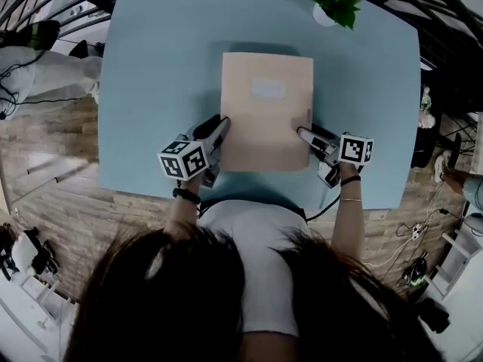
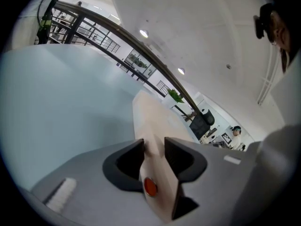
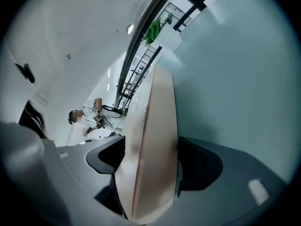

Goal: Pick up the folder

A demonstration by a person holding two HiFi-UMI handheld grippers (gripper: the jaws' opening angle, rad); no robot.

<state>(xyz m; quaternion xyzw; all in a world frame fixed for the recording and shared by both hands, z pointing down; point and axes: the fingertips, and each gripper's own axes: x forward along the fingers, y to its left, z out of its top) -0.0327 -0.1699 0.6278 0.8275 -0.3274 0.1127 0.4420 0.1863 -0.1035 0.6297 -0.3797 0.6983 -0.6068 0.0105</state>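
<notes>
On the table [image 1: 166, 66], folder [image 1: 266, 111] runs lengthwise away: left gripper [image 1: 221, 124] clamps its near-left edge, right gripper [image 1: 305, 133] straddles the near-right edge, jaws wide.

A light blue table [image 1: 151, 89] is seen standing on a wood-plank floor [image 1: 53, 149]. A green-leaved potted plant [image 1: 336, 2] in a white pot is set near the table's far right corner. A white power strip [image 1: 416, 232] and cables are spread on the floor at the right. Beyond the table a black railing [image 2: 108, 29] is seen, with round ceiling lights [image 2: 144, 33] overhead. A black office chair [image 2: 203, 121] and a seated person [image 3: 87, 114] are seen in the background.
</notes>
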